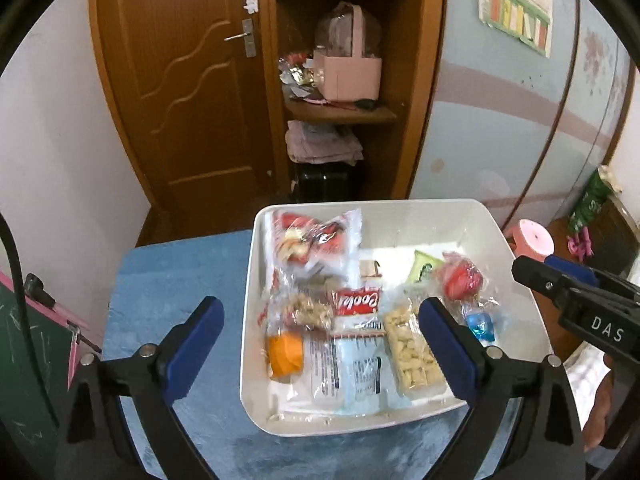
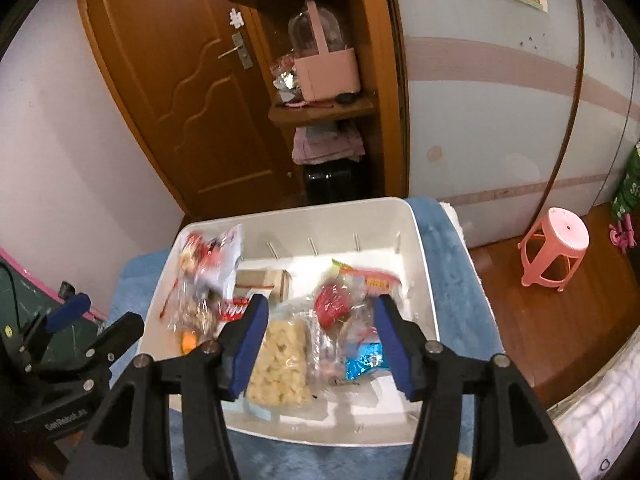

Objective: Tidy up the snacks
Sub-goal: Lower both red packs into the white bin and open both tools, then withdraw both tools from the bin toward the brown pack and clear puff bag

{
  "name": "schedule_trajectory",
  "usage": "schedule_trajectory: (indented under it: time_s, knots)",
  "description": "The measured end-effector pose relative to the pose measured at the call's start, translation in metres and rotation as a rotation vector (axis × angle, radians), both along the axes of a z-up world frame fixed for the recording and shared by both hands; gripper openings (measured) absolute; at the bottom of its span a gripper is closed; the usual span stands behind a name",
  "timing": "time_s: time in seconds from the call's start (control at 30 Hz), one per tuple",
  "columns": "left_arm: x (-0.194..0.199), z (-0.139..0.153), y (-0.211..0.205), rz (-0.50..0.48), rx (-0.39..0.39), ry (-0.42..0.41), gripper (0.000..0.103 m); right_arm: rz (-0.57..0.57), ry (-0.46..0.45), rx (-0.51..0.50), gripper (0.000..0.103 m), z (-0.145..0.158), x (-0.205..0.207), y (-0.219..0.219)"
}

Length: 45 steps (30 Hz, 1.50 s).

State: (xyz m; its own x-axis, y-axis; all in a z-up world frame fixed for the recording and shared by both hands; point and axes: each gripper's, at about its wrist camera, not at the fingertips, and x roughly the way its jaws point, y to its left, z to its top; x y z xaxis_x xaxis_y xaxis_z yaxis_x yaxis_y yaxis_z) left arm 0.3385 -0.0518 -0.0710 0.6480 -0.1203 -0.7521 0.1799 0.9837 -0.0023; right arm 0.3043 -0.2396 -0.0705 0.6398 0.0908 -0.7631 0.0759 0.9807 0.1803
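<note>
Nearest us, our left gripper (image 1: 320, 334) hangs with its blue-padded jaws spread wide and nothing between them, above the near end of the white bin (image 1: 486, 220). Our right gripper (image 2: 320, 346) is likewise spread and empty over the bin's right half.

The snacks all lie inside the bin, which sits on a blue cloth (image 1: 168, 280). Closest is a clear pack of pale puffed pieces (image 2: 280, 364); we judge it light, crinkly and crushable, best pinched by its sealed end seam, not across the filling. Beside it lies a flat packet with a red label (image 1: 356, 304) reading "Cook…", the rest hidden, with small black print we cannot read. A wrapped orange piece (image 1: 285, 354) and a blue foil sweet (image 2: 366, 360) look small and slippery; a firm pinch on the twisted wrapper should serve. Farther in lie a red wrapped item (image 2: 332, 304) and a red-and-white bag (image 1: 316, 240).

The right gripper's body shows "DAS"; the left's, what seems "GenRobot".
</note>
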Motion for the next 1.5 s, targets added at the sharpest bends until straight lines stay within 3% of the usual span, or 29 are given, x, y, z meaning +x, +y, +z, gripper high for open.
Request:
schedule_trajectory:
  time_s: [0.2,0.63,0.83,1.0,1.27,1.37,1.5]
  knots:
    - [-0.014,0.004,-0.003,-0.014,-0.011,0.000,0.098,0.027,0.002,-0.036,0.056,-0.003,-0.011,0.000]
    - [-0.064,0.035,-0.011,-0.053,-0.042,-0.012,0.098,0.040,-0.032,-0.058,0.056,0.030,-0.064,-0.012]
    - [-0.100,0.049,-0.021,-0.094,-0.046,-0.034,0.098,0.037,-0.065,-0.094,0.072,0.048,-0.096,-0.019]
    - [-0.131,0.048,-0.037,-0.151,-0.053,-0.039,0.098,0.030,-0.067,-0.115,0.074,0.052,-0.115,-0.027]
    - [-0.173,0.015,-0.067,-0.263,-0.096,0.022,0.098,0.045,0.007,-0.134,0.081,0.022,-0.129,-0.044]
    - [-0.187,-0.009,-0.075,-0.274,-0.098,0.055,0.098,0.052,0.071,-0.146,0.081,-0.005,-0.129,-0.052]
    - [-0.200,-0.051,-0.085,-0.250,-0.123,0.160,0.098,0.024,0.187,-0.121,0.081,-0.048,-0.127,-0.067]
